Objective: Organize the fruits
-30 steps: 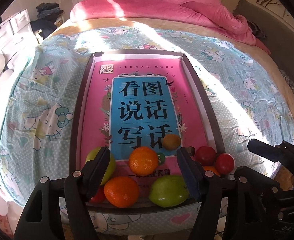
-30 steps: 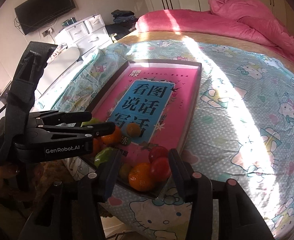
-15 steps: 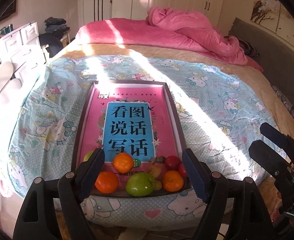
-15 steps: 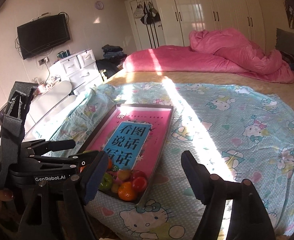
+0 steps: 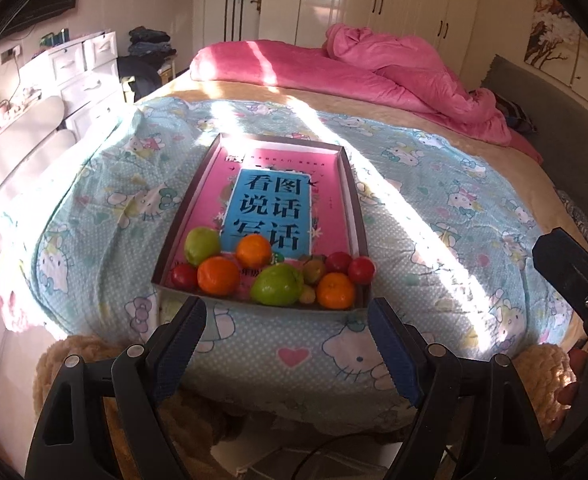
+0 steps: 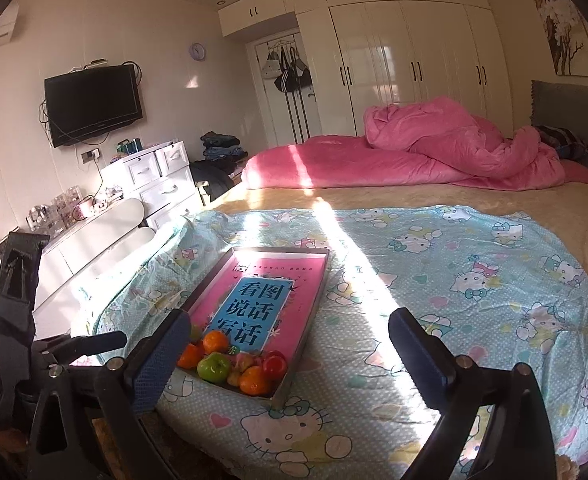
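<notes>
Fruit sits bunched at the near short end of a shallow tray (image 5: 358, 216) on the cartoon-print bedspread (image 5: 434, 184). The tray's long axis runs away from the grippers toward the pink duvet (image 5: 394, 68). Two green apples (image 5: 277, 285), three oranges (image 5: 218, 276) and red tomatoes (image 5: 361, 270) crowd together there, touching. Left gripper (image 5: 286, 344) hangs before the tray, jaws apart and empty, having just widened. Right gripper (image 6: 290, 348) has just spread wide, holding nothing, its left finger overlapping the fruit pile in view.
</notes>
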A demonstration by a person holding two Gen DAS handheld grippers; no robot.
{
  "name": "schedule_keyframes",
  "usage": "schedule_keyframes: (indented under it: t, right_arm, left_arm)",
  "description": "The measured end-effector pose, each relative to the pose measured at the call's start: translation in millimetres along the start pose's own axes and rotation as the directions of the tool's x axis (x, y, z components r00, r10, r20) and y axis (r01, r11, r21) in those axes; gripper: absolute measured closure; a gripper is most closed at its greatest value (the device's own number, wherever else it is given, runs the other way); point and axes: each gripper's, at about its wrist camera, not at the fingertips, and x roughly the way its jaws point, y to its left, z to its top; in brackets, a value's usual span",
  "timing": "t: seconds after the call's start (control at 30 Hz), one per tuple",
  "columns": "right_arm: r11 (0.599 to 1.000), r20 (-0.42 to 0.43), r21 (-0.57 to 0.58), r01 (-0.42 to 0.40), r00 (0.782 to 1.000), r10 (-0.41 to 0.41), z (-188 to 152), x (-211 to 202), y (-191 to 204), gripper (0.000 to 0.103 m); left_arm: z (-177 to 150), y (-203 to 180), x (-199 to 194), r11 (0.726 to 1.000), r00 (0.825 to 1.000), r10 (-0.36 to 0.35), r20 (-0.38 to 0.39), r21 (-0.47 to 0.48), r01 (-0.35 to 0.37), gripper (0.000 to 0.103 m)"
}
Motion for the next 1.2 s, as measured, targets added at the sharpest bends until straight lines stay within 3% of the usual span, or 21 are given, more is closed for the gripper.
schedule_keyframes:
  t: [0.27, 0.47, 1.2]
  right_arm:
    - [1.0, -0.127, 0.026, 0.005, 0.992, -0.002, -45.7, 2.1, -4.6, 0.001]
    - [0.999, -0.133, -0.017, 0.034, 0.99, -0.036, -49.7, 1.6, 1.2, 0.001]
    - [0.998, -0.178, -0.056, 0.027, 0.983, -0.037, -56.7, 7.8, 11.9, 0.001]
  left_arm:
    - [-10.5, -2.1, -2.3, 1.0, 1.0, 0.012, -0.009, 0.01, -0.012, 0.019]
    - [-12.7, -4.4, 0.7, 1.0, 1.0, 0.006, -0.017, 0.013, -0.005, 0.019]
    - [-14.7, 1.0, 4.2, 1.0, 0.999, 0.005, -0.037, -0.003, -0.005, 0.019]
